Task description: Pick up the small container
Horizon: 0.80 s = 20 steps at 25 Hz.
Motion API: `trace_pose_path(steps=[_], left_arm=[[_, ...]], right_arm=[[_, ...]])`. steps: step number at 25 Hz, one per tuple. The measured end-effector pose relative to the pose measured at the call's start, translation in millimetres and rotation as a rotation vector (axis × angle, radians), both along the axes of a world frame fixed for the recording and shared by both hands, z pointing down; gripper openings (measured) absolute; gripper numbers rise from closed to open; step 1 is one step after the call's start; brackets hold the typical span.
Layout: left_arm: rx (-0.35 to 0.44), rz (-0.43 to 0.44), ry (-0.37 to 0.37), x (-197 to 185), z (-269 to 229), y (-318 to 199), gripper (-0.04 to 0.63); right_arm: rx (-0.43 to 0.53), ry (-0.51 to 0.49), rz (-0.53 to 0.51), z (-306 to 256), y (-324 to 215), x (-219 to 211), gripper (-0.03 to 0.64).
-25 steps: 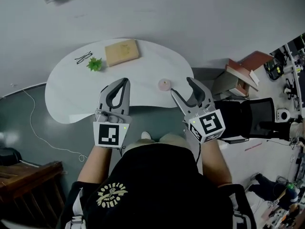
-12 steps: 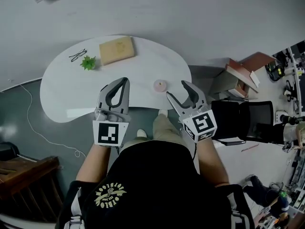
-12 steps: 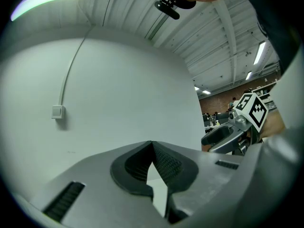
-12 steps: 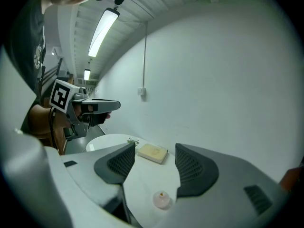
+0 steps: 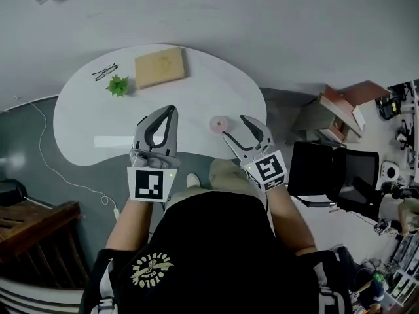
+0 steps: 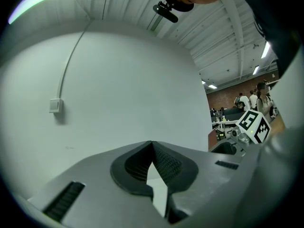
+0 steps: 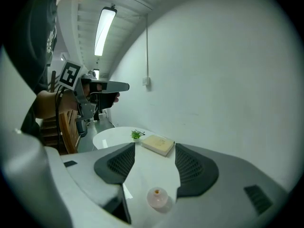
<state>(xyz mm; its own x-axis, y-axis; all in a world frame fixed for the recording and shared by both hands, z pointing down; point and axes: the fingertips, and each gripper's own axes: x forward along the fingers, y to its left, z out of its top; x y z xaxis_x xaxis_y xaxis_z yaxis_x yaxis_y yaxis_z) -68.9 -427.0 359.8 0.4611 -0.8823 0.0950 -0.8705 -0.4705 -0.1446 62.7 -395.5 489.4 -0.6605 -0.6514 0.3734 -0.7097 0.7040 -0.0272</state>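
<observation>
Since a second ago the right gripper (image 5: 237,128) has closed in on the small container (image 5: 218,123). It was well off to the right; now its near fingertip is just beside the pink, rounded pot in the head view. That pot stands on the white table (image 5: 85,133) near the front edge, untouched as far as I can see.

From the right gripper view, the jaws stand apart and the small container (image 7: 157,197) sits low between them, a little ahead of the pads and touching neither. So I judge the approach nearly done, and the grasp and the lift both left to do. I need to ease forward until the pads flank the pot, then close on it.

Meanwhile the left gripper (image 5: 171,110) hangs over the table's front edge with its jaws together on nothing, aimed at the bare wall. Farther back, the tan block (image 5: 160,66), small plant (image 5: 118,84) and glasses (image 5: 105,72) play no part.
</observation>
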Motion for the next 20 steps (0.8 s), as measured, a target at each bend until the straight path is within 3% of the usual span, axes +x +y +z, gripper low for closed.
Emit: trace_pose_path(steps=[12, 20], left_arm=[[-0.062, -0.020, -0.012, 20, 49, -37, 0.008], [-0.120, -0.025, -0.034, 22, 90, -49, 0.009]], right_arm=[[-0.144, 0.059, -0.154, 110, -17, -16, 0.256], [-0.162, 0.173, -0.240, 178, -21, -27, 0.256]])
